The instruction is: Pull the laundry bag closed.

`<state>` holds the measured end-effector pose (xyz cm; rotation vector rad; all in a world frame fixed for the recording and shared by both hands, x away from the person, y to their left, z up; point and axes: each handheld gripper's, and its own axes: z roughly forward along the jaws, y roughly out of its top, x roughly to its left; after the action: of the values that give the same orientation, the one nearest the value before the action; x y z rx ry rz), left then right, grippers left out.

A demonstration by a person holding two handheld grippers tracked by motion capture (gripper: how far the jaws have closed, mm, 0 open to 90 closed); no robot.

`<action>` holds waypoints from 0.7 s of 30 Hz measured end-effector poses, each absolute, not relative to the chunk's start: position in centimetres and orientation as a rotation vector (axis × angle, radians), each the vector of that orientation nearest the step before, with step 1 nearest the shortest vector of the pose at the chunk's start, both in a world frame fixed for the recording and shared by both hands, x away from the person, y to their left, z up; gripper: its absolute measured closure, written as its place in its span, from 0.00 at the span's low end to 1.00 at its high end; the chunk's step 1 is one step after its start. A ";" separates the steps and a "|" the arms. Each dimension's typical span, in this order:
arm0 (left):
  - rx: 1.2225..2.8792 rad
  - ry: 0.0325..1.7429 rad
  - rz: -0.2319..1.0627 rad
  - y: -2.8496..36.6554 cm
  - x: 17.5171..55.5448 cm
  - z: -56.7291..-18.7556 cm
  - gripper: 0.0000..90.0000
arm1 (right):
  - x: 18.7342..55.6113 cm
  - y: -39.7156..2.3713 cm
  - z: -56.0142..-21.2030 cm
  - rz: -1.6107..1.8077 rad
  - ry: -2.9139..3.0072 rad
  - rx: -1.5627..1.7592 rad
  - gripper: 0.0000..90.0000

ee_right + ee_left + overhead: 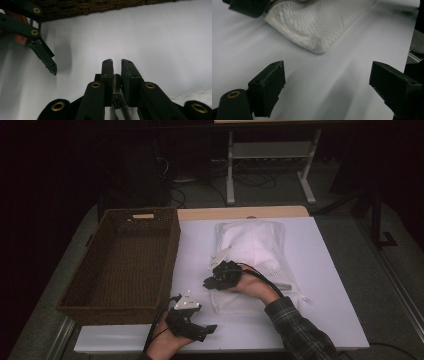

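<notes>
- white mesh bag (252, 251) lies flat on white table sheet (330, 285), just right of wicker basket (125, 262)
- right gripper (117, 62) at bag's left edge, jaws pinching zipper pull (116, 96)
- left gripper (327, 82) near bag's front left corner, jaws spread, nothing between

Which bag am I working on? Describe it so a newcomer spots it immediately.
On the white table top, right of the brown wicker basket, lies a white mesh bag. The right gripper is shut on its zipper pull; it is the only soft, textured white thing there.
</notes>
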<state>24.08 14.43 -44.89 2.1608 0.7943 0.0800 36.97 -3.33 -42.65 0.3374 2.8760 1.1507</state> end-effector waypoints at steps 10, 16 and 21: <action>2.162 0.798 0.078 14.4 24.1 -45.0 0.14 | 36.5 -5.3 -41.2 1.249 2.822 0.369 0.89; 2.161 0.800 0.078 14.4 24.1 -45.0 0.14 | 36.3 -6.3 -41.4 1.245 2.821 0.386 0.89; 2.159 0.799 0.072 14.3 24.1 -45.0 0.14 | 36.3 -7.3 -42.2 1.216 2.833 0.420 0.88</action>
<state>24.14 14.33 -45.04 2.1591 0.7991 0.0717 36.28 -7.31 -42.21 0.4202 2.8333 1.2161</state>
